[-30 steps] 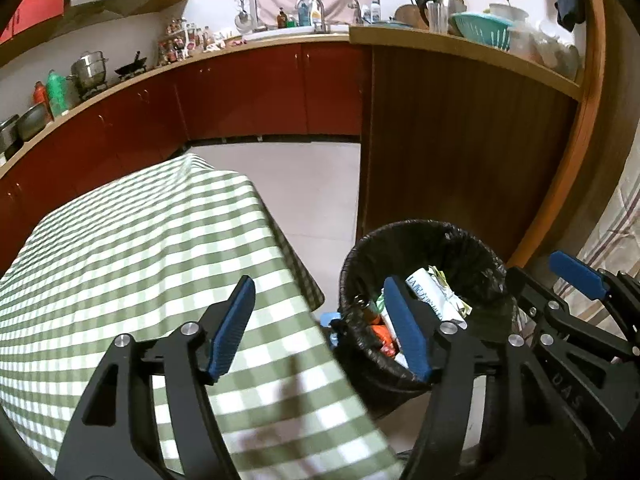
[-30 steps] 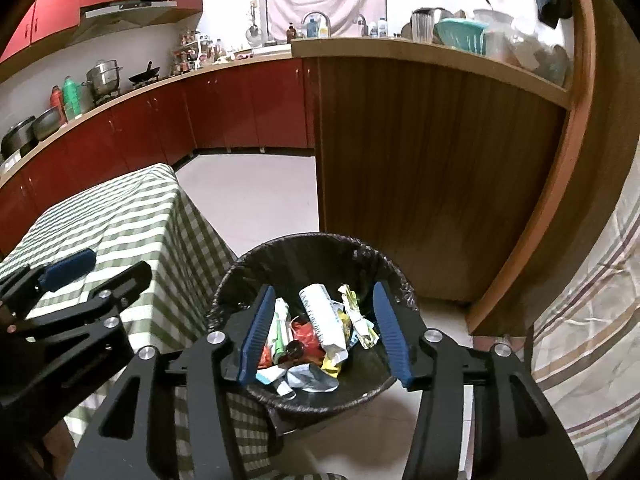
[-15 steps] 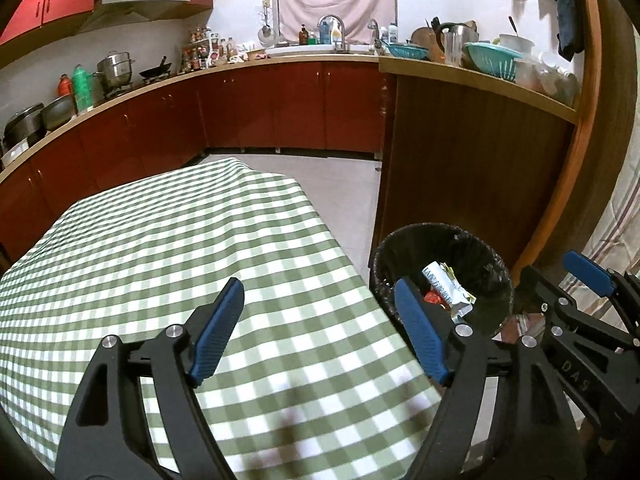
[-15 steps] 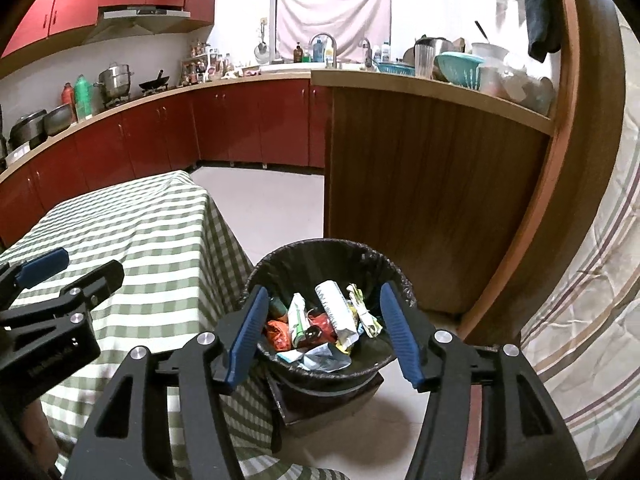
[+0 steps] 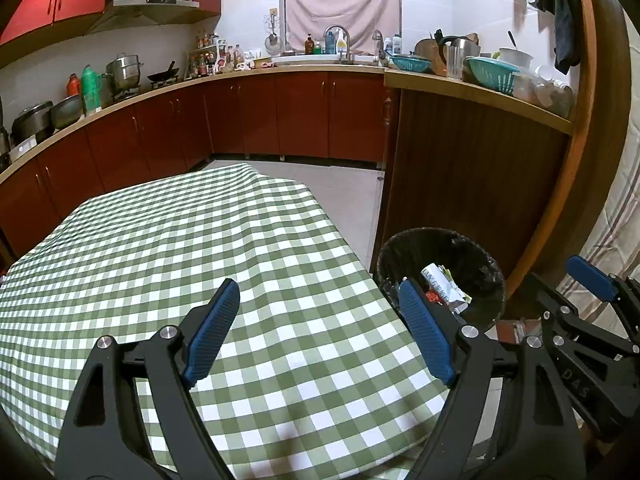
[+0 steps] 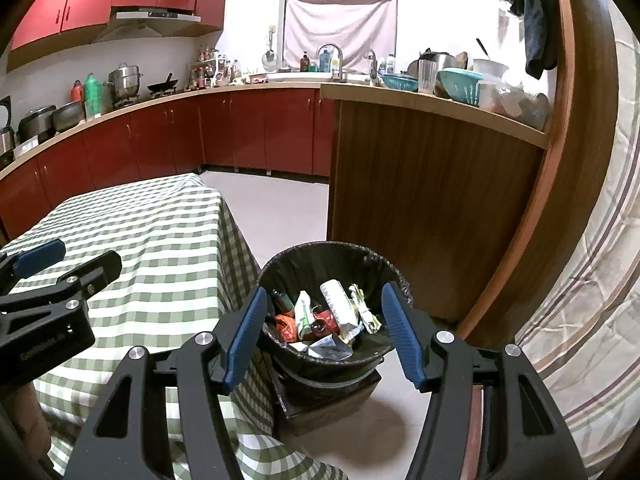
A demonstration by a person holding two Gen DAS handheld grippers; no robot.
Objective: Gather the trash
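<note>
Hovering: left gripper (image 5: pixel 319 300) above the checked tabletop (image 5: pixel 168 248), fingers (image 5: pixel 214 330) spread, nothing between them; they have just been opening.
Right gripper (image 6: pixel 323 312): over the bin (image 6: pixel 280 272), fingers (image 6: pixel 400 336) parted and empty, lately widened too.
Bin: black-lined, on the floor beside the tabletop's corner, near a wooden counter (image 6: pixel 420 200).
Trash (image 6: pixel 336 312): inside the bin, wrappers, a white tube, perhaps a small bottle; hard to tell.
Tabletop: bare cloth in both views.

Left gripper (image 5: pixel 319 294) fingers just widened, empty; right gripper (image 6: pixel 324 300) parted, empty.
</note>
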